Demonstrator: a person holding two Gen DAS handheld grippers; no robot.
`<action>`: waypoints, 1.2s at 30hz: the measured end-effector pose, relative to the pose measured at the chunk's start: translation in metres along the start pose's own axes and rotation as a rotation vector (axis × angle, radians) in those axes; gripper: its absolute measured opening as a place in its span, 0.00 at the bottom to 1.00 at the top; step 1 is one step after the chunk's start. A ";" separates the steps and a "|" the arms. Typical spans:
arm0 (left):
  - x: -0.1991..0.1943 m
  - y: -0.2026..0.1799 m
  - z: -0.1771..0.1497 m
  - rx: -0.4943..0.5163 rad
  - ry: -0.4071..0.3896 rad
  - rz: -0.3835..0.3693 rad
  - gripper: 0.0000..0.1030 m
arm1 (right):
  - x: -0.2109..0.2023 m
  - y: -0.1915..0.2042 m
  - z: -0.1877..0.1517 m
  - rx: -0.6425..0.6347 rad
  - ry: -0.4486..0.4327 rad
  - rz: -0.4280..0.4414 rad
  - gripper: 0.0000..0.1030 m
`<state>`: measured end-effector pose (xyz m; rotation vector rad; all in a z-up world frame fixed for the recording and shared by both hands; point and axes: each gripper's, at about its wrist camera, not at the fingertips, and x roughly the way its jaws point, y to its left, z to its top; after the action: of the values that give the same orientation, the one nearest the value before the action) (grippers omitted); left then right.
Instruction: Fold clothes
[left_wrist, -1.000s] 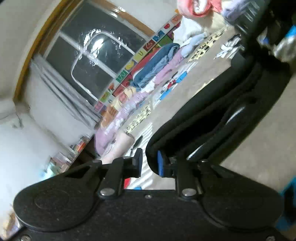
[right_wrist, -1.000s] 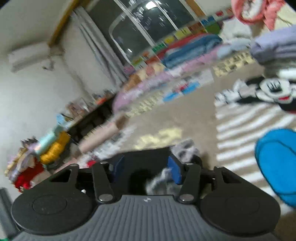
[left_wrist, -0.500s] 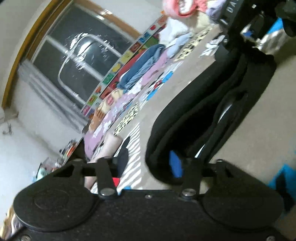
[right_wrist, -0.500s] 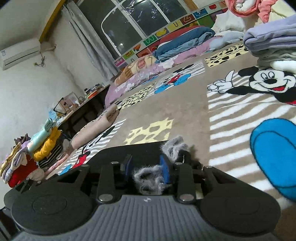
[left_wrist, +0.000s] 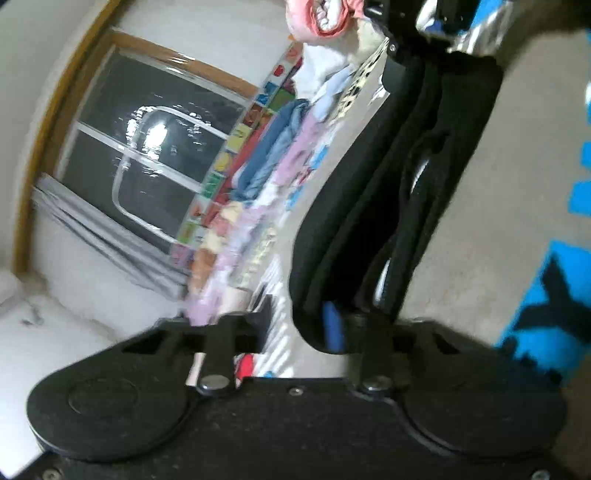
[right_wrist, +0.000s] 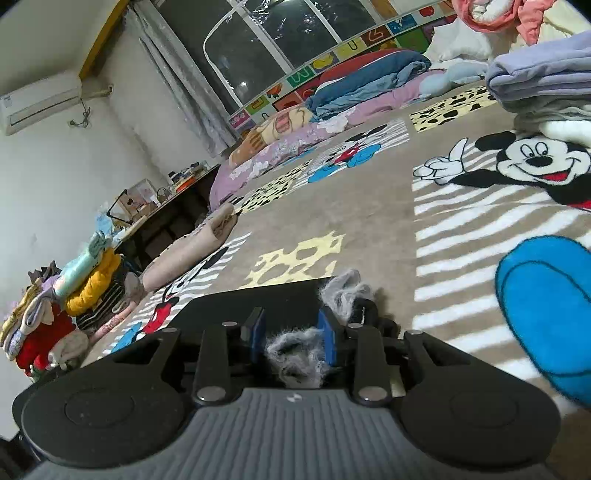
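Note:
A black garment (left_wrist: 388, 203) lies stretched along the cartoon-print carpet (right_wrist: 369, 221) between my two grippers. In the left wrist view its thick folded edge sits inside my left gripper (left_wrist: 299, 325), against the blue right pad (left_wrist: 332, 326). The left finger stands apart from it, with striped carpet showing in the gap, and the jaws are opening. In the right wrist view my right gripper (right_wrist: 291, 328) is shut on the garment's other end. A tuft of its fuzzy grey lining (right_wrist: 295, 347) bunches up between the blue pads.
Folded clothes (right_wrist: 539, 74) are stacked at the right, and another stack (right_wrist: 74, 295) stands at the left by a low dark table (right_wrist: 166, 210). Bedding (right_wrist: 351, 92) lines the wall under the window. A beige roll (right_wrist: 192, 251) lies on the carpet.
The left view has rolled, and the garment's edge, earlier outside the right finger, now sits between the left jaws. The right jaws have narrowed onto the grey fluff and then held still.

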<state>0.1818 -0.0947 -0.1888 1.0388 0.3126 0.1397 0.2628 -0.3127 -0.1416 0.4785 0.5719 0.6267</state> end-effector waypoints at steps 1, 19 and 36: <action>-0.002 -0.001 -0.002 0.022 -0.016 -0.004 0.17 | -0.001 0.001 0.000 -0.005 0.000 -0.002 0.32; 0.009 0.132 -0.058 -0.689 -0.093 -0.717 0.42 | 0.080 0.150 0.048 -0.528 0.265 -0.049 0.54; 0.053 0.137 -0.067 -0.845 -0.089 -0.888 0.03 | 0.174 0.153 0.051 -0.516 0.602 -0.003 0.50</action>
<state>0.2151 0.0437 -0.1118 0.0124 0.5437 -0.5395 0.3486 -0.1011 -0.0769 -0.2128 0.9405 0.8878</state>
